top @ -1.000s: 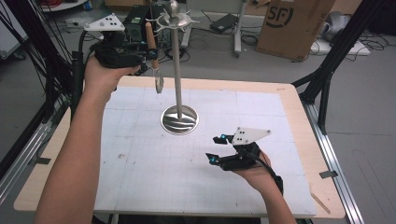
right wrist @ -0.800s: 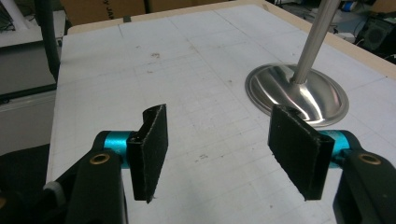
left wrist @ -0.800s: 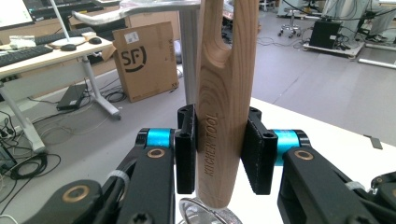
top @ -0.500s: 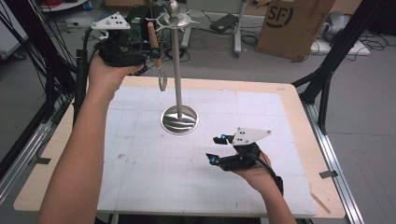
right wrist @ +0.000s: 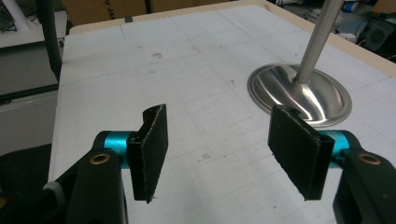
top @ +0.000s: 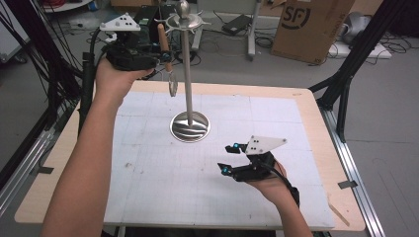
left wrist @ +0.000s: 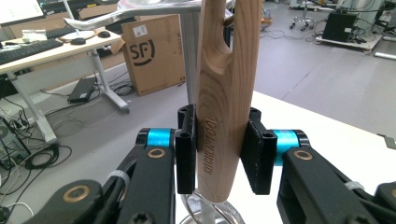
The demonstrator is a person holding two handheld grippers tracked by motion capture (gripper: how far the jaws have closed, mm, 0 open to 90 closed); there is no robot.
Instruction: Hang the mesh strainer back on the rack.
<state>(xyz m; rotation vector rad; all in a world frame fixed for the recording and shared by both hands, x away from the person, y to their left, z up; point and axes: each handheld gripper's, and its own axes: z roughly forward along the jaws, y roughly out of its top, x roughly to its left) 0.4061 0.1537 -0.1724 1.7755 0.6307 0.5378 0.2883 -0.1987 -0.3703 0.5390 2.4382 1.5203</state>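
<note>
A metal stand [top: 187, 64] is seen upright on the white bench [top: 148, 163], its round base [top: 190, 127] resting near the middle of the surface and its thin pole rising to a ring of hooks at the top. The left claw [top: 159, 55] is held high beside the upper part of the pole, at the far left edge of the bench, and is closed on the wooden handle of a kitchen utensil [top: 167, 58]. In the left gripper view the handle [left wrist: 223, 107] is shown pressed between both black pads (the words "KITCHEN TOOL" are stamped along it), with its forked top reaching up to the stand's hooks. The utensil hangs roughly upright, its metal end [top: 173, 86] lying just left of the pole and clear of the bench. The right claw [top: 230, 159] is held low over the bench, near the front right of the base, with its jaws spread wide and nothing between them. In the right gripper view the base [right wrist: 299, 95] appears ahead and to the right of the pads.
</note>
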